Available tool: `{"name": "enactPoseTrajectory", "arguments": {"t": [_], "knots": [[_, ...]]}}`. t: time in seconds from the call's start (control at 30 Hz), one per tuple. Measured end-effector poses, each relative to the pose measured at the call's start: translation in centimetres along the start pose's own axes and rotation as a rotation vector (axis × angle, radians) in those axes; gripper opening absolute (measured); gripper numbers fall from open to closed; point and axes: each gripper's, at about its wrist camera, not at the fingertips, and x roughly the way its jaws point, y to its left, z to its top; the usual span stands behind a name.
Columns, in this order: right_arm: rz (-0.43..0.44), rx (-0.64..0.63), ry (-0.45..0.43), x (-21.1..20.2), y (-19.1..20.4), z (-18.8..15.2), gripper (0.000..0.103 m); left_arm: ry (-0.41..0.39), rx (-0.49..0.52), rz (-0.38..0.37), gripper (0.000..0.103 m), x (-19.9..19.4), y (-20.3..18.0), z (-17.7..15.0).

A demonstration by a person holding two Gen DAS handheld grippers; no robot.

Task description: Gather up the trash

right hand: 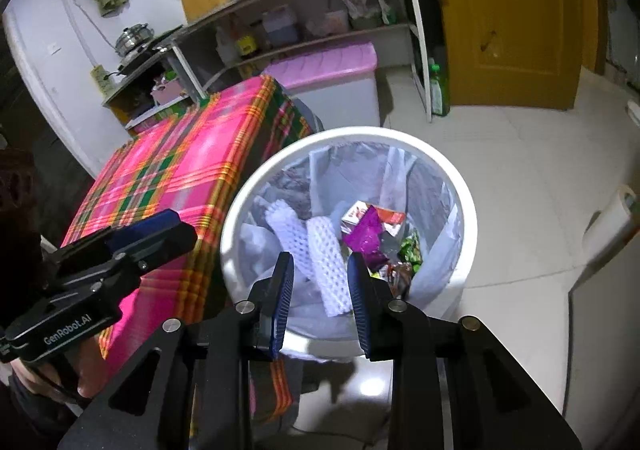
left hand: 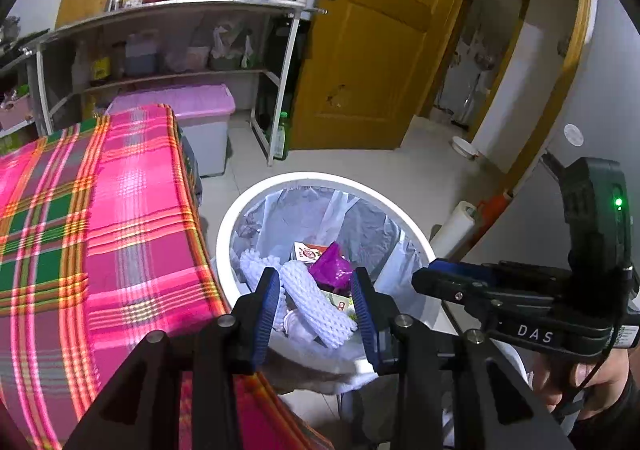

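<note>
Your left gripper (left hand: pixel 316 306) hangs over the near rim of the white bin (left hand: pixel 280 186) with its jaws apart and nothing pressed between them; the trash lies below and beyond the tips inside the bin, a white foam net sleeve (left hand: pixel 320 306) seen through the gap and a purple wrapper (left hand: pixel 332 268) just past it towards the right jaw. Your right gripper (right hand: pixel 320 294) is also over the bin (right hand: pixel 400 138), jaws apart and empty, with the foam sleeve (right hand: pixel 328 258) below the gap and the purple wrapper (right hand: pixel 366 234) beyond the right jaw. The pink plaid tablecloth (left hand: pixel 100 230) lies to the left of both pairs of jaws.
</note>
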Motion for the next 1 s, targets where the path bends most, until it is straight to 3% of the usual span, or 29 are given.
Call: {"name": "enactPoseTrajectory", "arguments": {"t": [0.47,1.0], "knots": [[0.018,-0.105,-0.096,-4.2,5.2,-2.7,0.036,-0.099,-0.01,0.077,0.037,-7.6,-0.6,-2.6],[-0.005,-0.164,-0.151,-6.4,6.6,-5.4,0.036,-0.151,-0.027,0.159,0.037,-11.1,-0.8,-5.4]]}}
